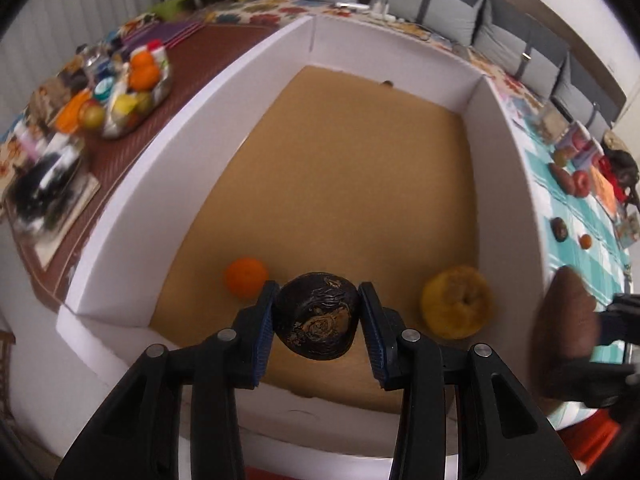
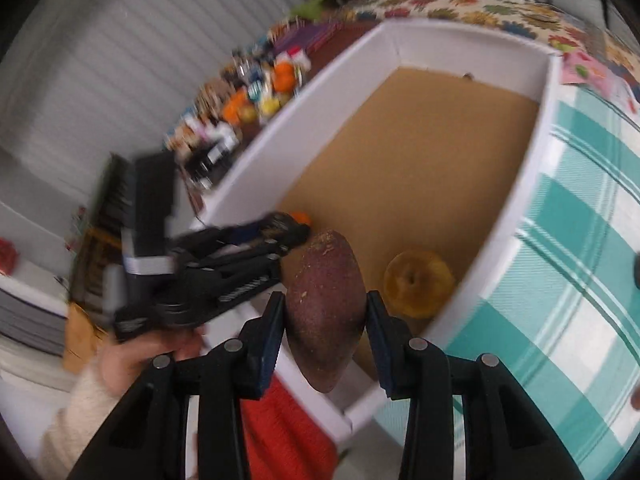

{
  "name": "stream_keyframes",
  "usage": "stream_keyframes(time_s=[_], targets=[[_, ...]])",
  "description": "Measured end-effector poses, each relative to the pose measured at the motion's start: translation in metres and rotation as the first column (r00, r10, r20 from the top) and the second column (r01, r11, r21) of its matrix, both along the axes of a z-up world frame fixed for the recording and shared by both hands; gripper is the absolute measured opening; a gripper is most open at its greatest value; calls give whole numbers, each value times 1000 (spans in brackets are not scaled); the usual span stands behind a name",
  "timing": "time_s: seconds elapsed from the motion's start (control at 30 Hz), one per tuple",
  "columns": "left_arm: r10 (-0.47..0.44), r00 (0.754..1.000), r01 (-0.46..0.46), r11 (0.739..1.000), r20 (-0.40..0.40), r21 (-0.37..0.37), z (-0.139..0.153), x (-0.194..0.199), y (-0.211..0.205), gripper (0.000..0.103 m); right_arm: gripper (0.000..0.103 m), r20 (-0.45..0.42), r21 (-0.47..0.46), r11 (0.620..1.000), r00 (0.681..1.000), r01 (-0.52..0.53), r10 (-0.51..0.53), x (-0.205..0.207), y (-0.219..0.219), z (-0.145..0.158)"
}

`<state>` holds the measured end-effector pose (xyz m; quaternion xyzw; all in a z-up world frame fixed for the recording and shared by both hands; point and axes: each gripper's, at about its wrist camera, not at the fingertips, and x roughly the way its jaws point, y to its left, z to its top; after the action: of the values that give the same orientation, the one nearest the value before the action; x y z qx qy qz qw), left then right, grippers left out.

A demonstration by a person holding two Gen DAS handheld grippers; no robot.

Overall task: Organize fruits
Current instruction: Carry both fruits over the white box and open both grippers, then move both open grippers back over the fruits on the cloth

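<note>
The left gripper (image 1: 318, 322) has its jaws clamped on a dark fruit (image 1: 316, 316) over the box (image 1: 192, 184); the right gripper (image 2: 326, 320) clamps a brown fruit (image 2: 326, 308) at the box's near edge. Beyond lie an orange (image 1: 245, 283) and a yellow fruit (image 1: 456, 302).

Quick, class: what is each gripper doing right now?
Left gripper: shut on a dark wrinkled fruit.
Right gripper: shut on a brown oval fruit.

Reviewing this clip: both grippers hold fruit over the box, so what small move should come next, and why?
Probably lower the left gripper and set its dark fruit on the bare box floor between the orange and the yellow fruit. It already hangs over that gap; the right gripper's brown fruit is nearer the box's edge.
</note>
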<state>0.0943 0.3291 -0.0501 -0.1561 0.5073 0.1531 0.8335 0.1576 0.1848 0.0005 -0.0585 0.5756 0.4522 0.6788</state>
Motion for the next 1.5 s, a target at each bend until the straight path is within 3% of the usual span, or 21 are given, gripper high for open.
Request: stream_keyframes(time_s=[0.07, 0.13, 0.17, 0.23, 0.33, 0.4, 0.53, 0.6, 0.67, 0.73, 0.83, 0.9, 1.0, 1.17, 1.23, 1.37, 1.5], targets=[[14, 1000, -14, 1000, -9, 9, -4, -3, 3, 44, 40, -1, -48, 999, 1000, -9, 9, -5, 14, -20], [25, 1000, -25, 999, -3, 20, -2, -3, 4, 57, 41, 2, -53, 999, 1000, 13, -13, -4, 17, -30], [33, 999, -34, 999, 9, 24, 1, -3, 4, 65, 48, 4, -43, 999, 1000, 27, -26, -1, 17, -30], [39, 998, -41, 999, 47, 34, 10, -4, 1, 66, 64, 23, -10, 998, 998, 65, -65, 4, 7, -20], [4, 990, -14, 997, 138, 70, 32, -5, -18, 68, 74, 88, 62, 992, 990, 106, -111, 9, -18, 1], [-34, 981, 12, 994, 193, 112, 46, -1, -39, 77, 85, 169, 82, 987, 974, 136, -148, 9, -52, 19], [-153, 952, 130, 986, 266, 103, 53, 23, -93, 81, 90, 323, 80, 975, 920, 209, -224, -1, -131, 26], [-222, 944, 193, 972, 246, 138, 44, 43, -121, 81, 90, 383, 53, 964, 886, 261, -261, -8, -177, 11], [-257, 942, 204, 949, 215, 240, 31, 61, -145, 81, 90, 457, 0, 946, 841, 326, -290, -19, -229, -11], [-275, 948, 220, 930, 161, 294, 19, 76, -164, 81, 90, 506, -38, 919, 801, 392, -320, -31, -279, -24], [-294, 955, 278, 936, 46, 218, -8, 94, -180, 81, 90, 536, -74, 857, 745, 510, -397, -44, -353, -51], [-311, 950, 303, 920, -9, 249, -13, 98, -190, 79, 90, 553, -74, 804, 695, 590, -460, -50, -396, -63], [-313, 950, 302, 903, -14, 307, -12, 88, -202, 79, 90, 551, -41, 737, 631, 674, -546, -57, -437, -75], [-292, 955, 288, 892, -40, 348, -15, 79, -210, 79, 90, 501, 28, 683, 581, 730, -641, -47, -466, -75], [-269, 962, 270, 900, -51, 342, -15, 82, -209, 79, 90, 510, 36, 687, 578, 726, -638, -42, -462, -74], [-238, 970, 240, 919, -45, 313, -11, 84, -207, 79, 90, 520, 18, 712, 602, 702, -606, -45, -448, -79], [-283, 957, 286, 896, -61, 339, -13, 80, -218, 79, 90, 558, 4, 727, 601, 687, -572, -47, -443, -81]])
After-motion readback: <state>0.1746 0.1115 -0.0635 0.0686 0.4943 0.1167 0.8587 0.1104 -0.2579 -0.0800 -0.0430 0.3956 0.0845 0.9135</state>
